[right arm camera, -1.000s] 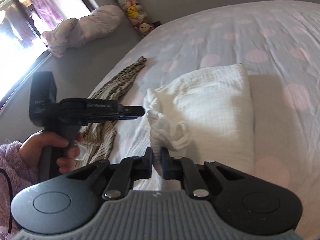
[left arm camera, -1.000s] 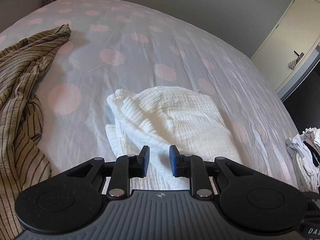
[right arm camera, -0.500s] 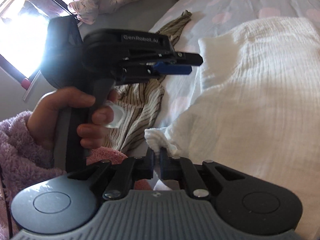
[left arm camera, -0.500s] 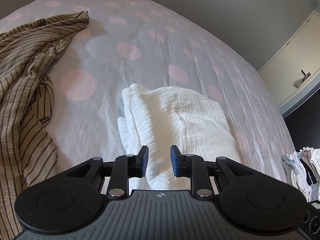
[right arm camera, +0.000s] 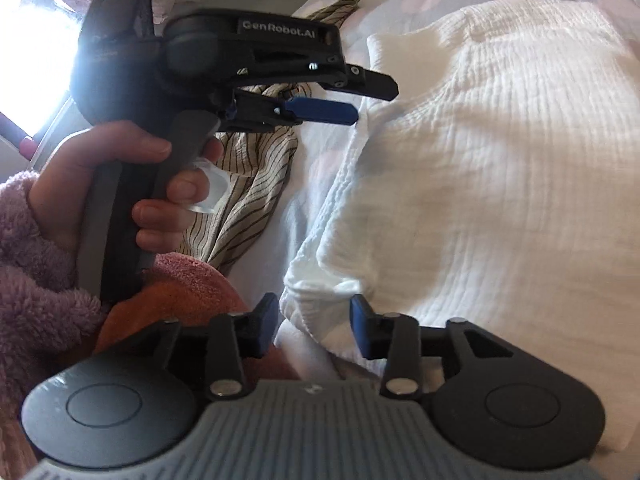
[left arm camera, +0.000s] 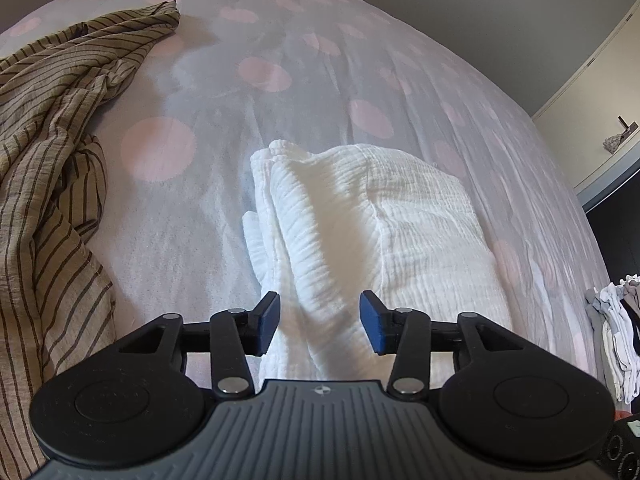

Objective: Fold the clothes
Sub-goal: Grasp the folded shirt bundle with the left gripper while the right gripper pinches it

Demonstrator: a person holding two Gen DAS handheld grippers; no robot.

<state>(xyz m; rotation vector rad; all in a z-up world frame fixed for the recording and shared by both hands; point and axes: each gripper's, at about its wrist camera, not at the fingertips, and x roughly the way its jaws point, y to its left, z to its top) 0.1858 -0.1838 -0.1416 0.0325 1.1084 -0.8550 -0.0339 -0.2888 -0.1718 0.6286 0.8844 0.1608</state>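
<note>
A folded white crinkled garment (left arm camera: 372,216) lies on the dotted bedspread (left arm camera: 280,92). It also fills the right wrist view (right arm camera: 480,168). My left gripper (left arm camera: 319,322) is open, its blue pads on either side of the garment's near edge. It shows from the side in the right wrist view (right arm camera: 360,96). My right gripper (right arm camera: 313,326) is open, with a bunched corner of the white garment between its pads, not clamped.
A brown striped garment (left arm camera: 52,152) lies crumpled at the left of the bed and shows behind the left gripper (right arm camera: 248,184). A pile of clothes (left arm camera: 616,340) sits off the bed's right edge. A door (left arm camera: 600,120) stands at the far right.
Both grippers have opened wider. The right gripper has let go of the white garment's corner. The left gripper has moved closer over the garment's near edge.
</note>
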